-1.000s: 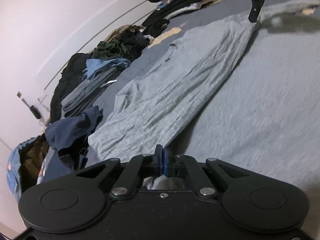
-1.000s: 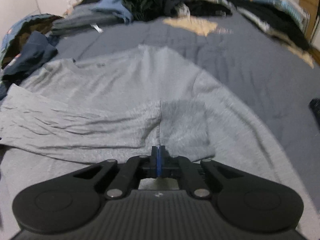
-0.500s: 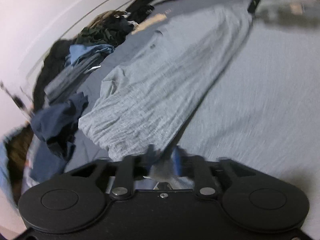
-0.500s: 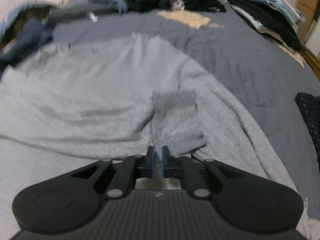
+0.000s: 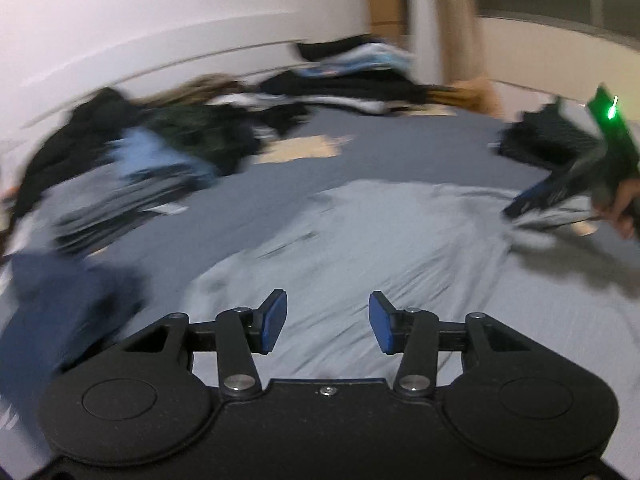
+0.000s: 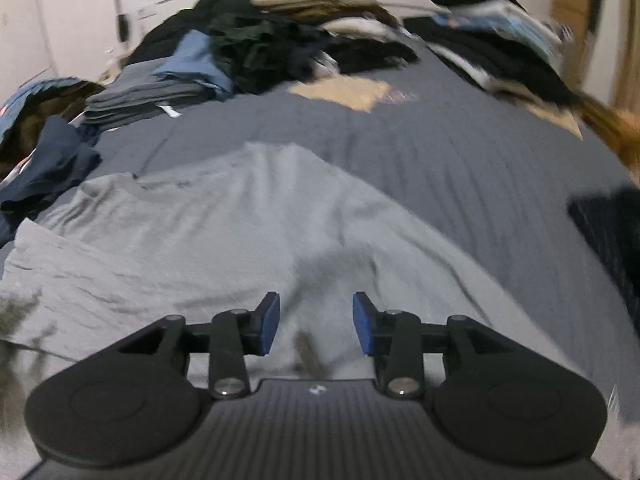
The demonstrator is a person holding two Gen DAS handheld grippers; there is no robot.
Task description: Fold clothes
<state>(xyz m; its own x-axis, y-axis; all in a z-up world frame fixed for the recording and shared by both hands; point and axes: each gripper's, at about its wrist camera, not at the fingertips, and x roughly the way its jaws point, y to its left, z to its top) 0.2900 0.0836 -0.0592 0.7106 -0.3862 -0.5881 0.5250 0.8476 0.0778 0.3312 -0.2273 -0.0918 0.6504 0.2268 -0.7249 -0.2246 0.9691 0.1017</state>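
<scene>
A light grey shirt [image 5: 380, 240] lies spread on the blue-grey bed cover, one side folded over its body [image 6: 224, 240]. My left gripper [image 5: 327, 322] hovers above the shirt's near part, jaws opening, nothing between the blue pads. My right gripper [image 6: 316, 322] sits low over the shirt's folded edge, jaws opening too, and the cloth lies below the pads, not pinched. In the left wrist view the right gripper [image 5: 520, 206] shows at the far right edge, held by a hand [image 5: 618, 210], just over the shirt's corner.
Piles of clothes line the bed's far side: folded grey garments [image 6: 140, 102], a dark green and black heap [image 6: 256, 48], a tan piece [image 6: 344, 94]. A navy garment [image 6: 52, 160] lies at the left, a dark item [image 6: 608, 224] at the right. A white wall stands behind.
Both grippers were shut on the grey shirt and have let it go; their jaws now stand apart. The left gripper has risen and swung to face across the bed. The right barely moved.
</scene>
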